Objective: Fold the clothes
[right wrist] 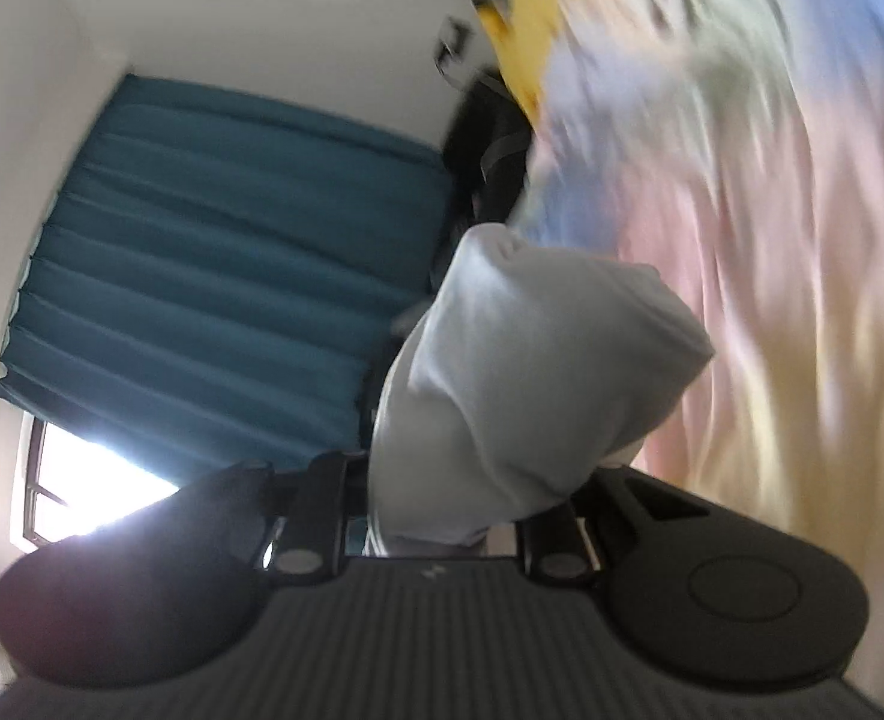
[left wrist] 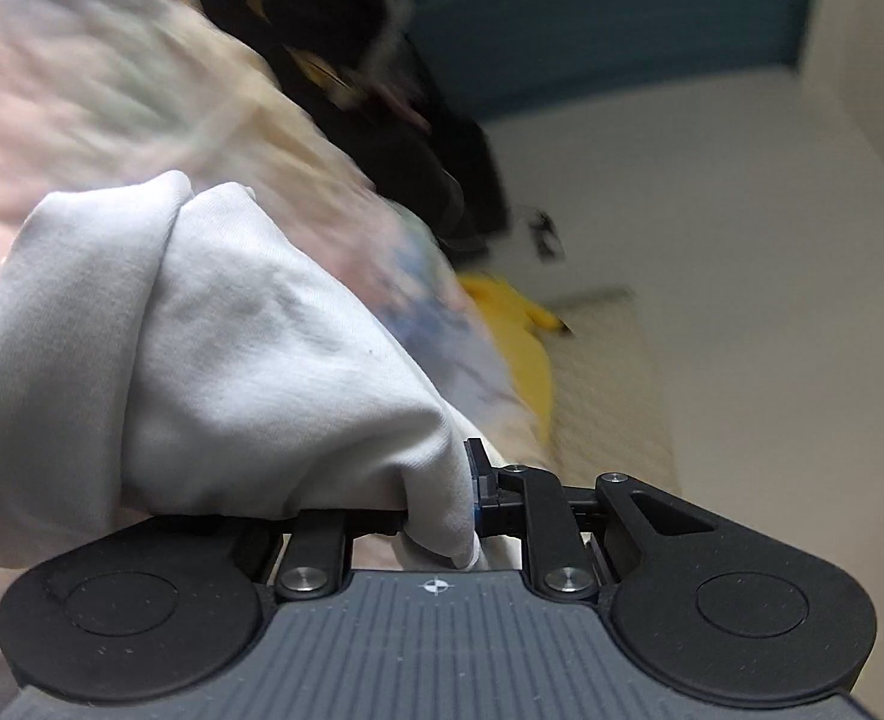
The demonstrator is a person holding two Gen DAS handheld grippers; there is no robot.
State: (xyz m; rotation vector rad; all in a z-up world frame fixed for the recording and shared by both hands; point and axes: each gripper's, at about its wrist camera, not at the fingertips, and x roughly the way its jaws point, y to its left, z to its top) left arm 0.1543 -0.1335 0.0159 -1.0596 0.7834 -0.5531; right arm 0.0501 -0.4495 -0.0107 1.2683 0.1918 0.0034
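We hold a pale grey, soft cotton garment (left wrist: 201, 360) bunched in both grippers, the left gripper (left wrist: 472, 510) and right gripper (right wrist: 435, 516) each with fingers clamped on its cloth above the pastel patterned bedspread (left wrist: 81, 90). We judge that keeping even tension and matching edges would fold it cleanly. Open room lies toward the white wall (left wrist: 742, 240); the teal pleated curtain (right wrist: 231, 240) bounds the right side.

The garment (left wrist: 213, 360) is showing pale grey-white against pastel pink, cream and blue bedding (left wrist: 81, 90). A yellow item (left wrist: 520, 336) is glowing beside black clothes (left wrist: 393, 138). The curtain (right wrist: 219, 276) is hanging teal.
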